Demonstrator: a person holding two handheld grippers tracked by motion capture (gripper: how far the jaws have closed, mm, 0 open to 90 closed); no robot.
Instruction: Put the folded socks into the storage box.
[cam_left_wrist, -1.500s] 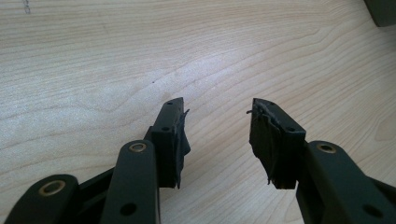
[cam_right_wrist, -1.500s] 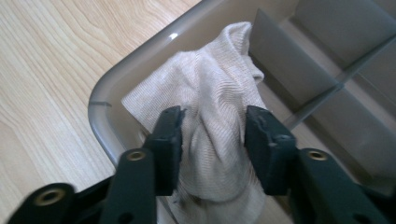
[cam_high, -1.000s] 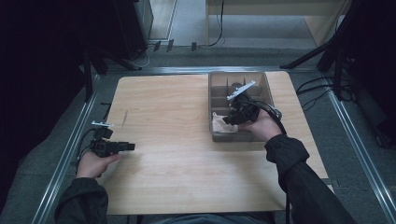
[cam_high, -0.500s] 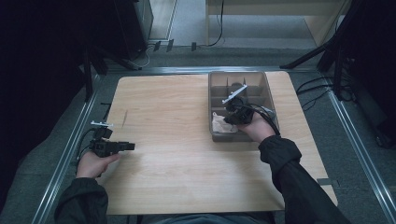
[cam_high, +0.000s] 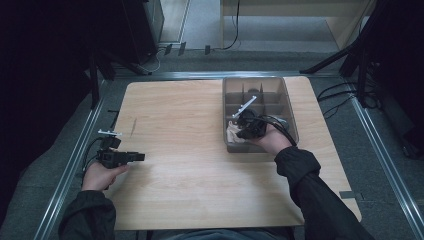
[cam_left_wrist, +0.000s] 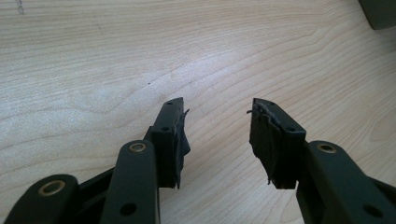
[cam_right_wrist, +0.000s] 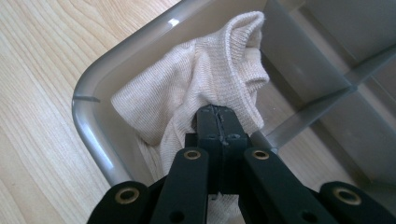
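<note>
Right tongs (cam_right_wrist: 217, 114) (clamped) on cream sock (cam_right_wrist: 205, 70)

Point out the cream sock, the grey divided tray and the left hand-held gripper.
cream sock (cam_right_wrist: 205, 79), right gripper view, knitted middle.
grey divided tray (cam_right_wrist: 88, 112), right gripper view, rounded corner rim.
left hand-held gripper (cam_left_wrist: 217, 140), left gripper view, midway between its fingertips.

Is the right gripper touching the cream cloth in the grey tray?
Touching. In the right gripper view the right gripper has its jaws shut on a fold of the cream cloth, which lies in a corner compartment of the grey tray.
</note>
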